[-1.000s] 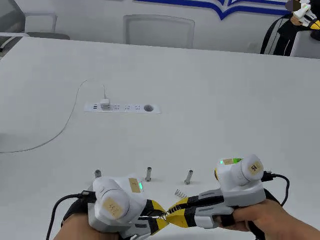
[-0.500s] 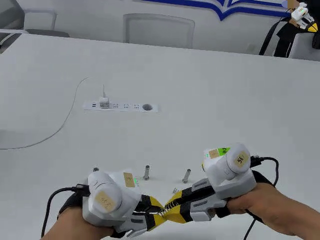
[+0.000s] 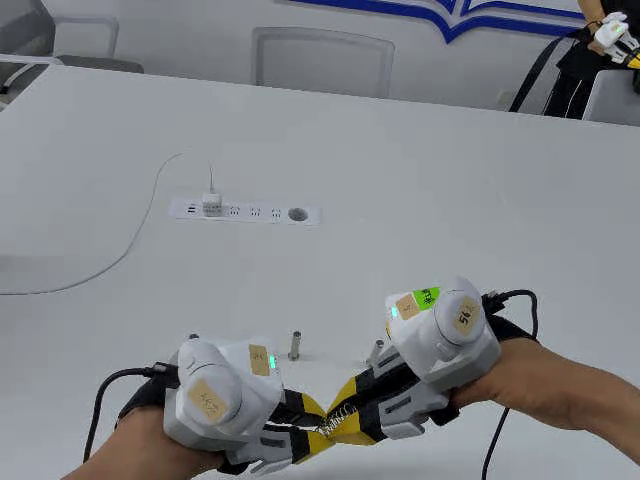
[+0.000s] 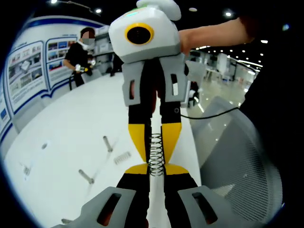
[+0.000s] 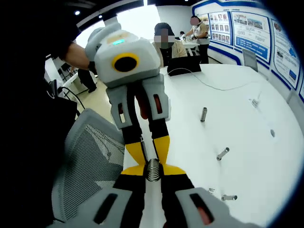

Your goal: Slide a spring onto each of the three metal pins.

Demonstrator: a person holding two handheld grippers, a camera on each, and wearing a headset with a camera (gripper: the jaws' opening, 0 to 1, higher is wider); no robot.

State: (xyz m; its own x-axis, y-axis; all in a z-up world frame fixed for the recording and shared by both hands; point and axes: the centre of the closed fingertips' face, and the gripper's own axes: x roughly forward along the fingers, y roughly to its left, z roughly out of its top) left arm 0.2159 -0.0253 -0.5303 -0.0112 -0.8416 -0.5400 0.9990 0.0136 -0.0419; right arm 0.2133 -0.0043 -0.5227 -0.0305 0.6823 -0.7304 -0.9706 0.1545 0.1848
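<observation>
Left gripper view has the left gripper (image 4: 156,172) clenched on the near end of a spring (image 4: 156,149), its yellow tips pressed in on both sides of the coil. The right gripper (image 5: 152,168) meets it nose to nose. Its own view looks straight down the bore of the same spring, whose end sits pinched between its tips, so it too appears to be grasping the spring. Both pairs of jaws are drawn nearly together, with only the coil's width between them.

Holding the spring at both ends, up off the counter (image 3: 420,200), reads as a hand-over or a re-grip. My judgement is that the person is squaring the coil's axis so one open end is free to go over a pin. Such a small, springy part could easily flick out when one side lets go.

Beyond the tips, the pins (image 3: 294,345) stand upright on the counter, all bare. One is clear in the head view, one is partly behind the right gripper, and one peeks over the left. A second spring (image 4: 122,157) lies on its side near two of them. Farther back, a power strip (image 3: 245,213) rests on the counter.
</observation>
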